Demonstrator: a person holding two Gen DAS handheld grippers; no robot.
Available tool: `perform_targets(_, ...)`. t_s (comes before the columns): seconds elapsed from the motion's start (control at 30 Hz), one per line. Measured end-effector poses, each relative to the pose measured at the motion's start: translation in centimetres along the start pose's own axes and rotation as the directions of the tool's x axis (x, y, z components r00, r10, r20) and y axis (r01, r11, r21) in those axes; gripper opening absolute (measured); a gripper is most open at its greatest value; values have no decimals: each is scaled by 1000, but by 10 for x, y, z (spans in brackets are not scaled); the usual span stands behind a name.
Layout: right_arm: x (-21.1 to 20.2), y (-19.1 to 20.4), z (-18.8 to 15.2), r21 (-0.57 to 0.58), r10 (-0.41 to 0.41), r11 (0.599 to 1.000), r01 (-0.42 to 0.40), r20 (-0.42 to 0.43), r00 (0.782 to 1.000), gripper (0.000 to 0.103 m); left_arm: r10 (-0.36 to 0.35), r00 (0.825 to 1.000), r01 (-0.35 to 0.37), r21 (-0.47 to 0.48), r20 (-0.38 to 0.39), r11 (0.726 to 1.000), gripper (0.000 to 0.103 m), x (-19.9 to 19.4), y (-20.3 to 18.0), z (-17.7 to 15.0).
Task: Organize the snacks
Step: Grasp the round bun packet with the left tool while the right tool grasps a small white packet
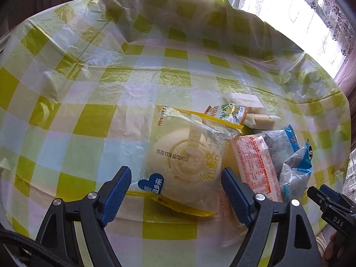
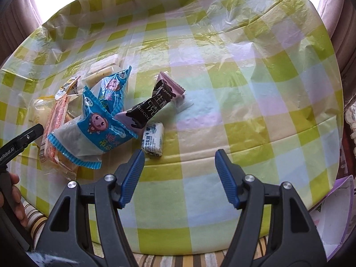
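A pile of wrapped snacks lies on a green checked plastic tablecloth [image 1: 89, 102]. In the left wrist view my left gripper [image 1: 175, 178] is open, its fingers either side of a round white bun in a clear bag [image 1: 189, 162]. An orange-printed packet [image 1: 255, 166] and blue packets [image 1: 293, 155] lie to its right. In the right wrist view my right gripper [image 2: 178, 169] is open and empty over bare cloth. Blue cartoon packets [image 2: 100, 124], a purple chocolate bar [image 2: 153, 102] and a small white candy [image 2: 153, 140] lie ahead-left of it.
Pale wrapped bars [image 2: 104, 66] lie at the back of the pile. A bright window with patterned curtains [image 1: 311, 11] is behind the table. A purple and white box [image 2: 333, 211] sits at the right edge. The left gripper's body shows in the right wrist view [image 2: 22, 140].
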State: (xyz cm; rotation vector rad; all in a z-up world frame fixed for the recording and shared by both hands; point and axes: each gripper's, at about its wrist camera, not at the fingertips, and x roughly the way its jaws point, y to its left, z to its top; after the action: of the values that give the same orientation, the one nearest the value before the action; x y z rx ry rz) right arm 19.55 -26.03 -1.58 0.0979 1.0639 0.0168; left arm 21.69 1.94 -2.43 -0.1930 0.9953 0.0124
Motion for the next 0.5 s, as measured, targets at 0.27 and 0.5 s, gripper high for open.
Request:
perform_targets(0.27,16,11,9,-26,-4,1000,3,-21,1000,69,-46,999,46,-13,-16,999,78,21,4,4)
perform_targets(0.5,27,16,14,-34,-8,999,7,-38,999,69,-54,999,54,-6,8,999,67,21,5,5)
